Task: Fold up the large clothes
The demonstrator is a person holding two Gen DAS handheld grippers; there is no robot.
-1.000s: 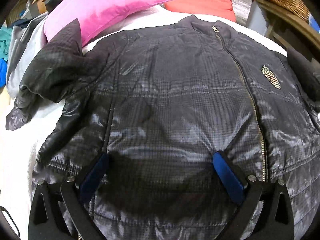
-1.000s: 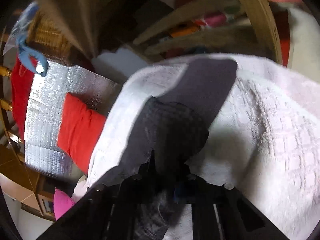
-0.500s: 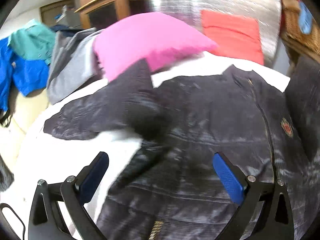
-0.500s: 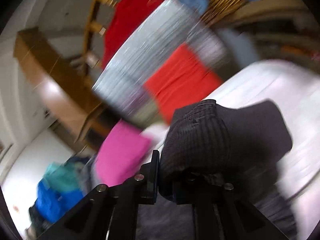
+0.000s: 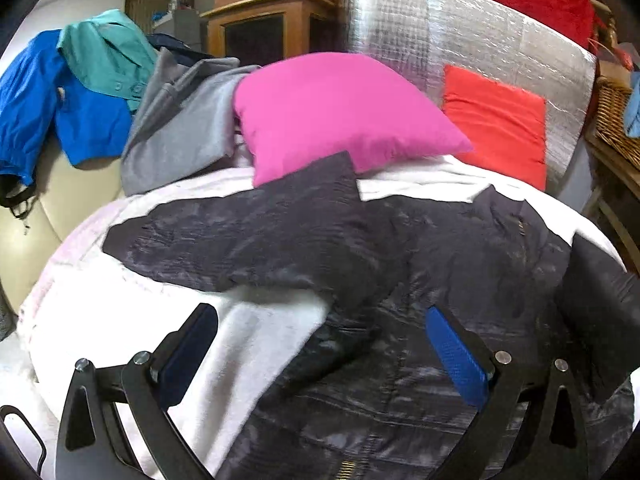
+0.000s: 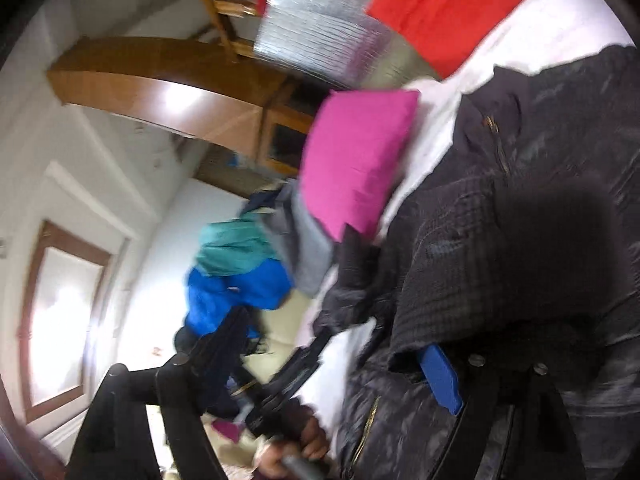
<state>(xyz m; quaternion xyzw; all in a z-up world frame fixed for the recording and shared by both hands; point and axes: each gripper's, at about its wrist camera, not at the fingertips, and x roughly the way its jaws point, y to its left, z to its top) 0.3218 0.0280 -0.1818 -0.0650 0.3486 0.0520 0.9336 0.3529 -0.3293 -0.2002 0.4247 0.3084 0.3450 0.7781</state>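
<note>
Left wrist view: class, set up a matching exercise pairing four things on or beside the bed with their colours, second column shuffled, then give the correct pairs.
Things:
1. Jacket spread on the bed
2. Cushion touching the jacket's sleeve
3. Cushion against the silver panel
4. Garment draped highest on the pile at left

Colours:
A. Teal
B. Orange-red
C. Black
D. Pink

Pairs: 1-C, 2-D, 3-B, 4-A

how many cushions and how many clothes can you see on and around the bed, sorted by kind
cushions: 2, the pink cushion and the red cushion
jackets on the bed: 1, the black jacket
clothes heaped beside the bed: 3, the blue top, the teal top and the grey top
total: 6
</note>
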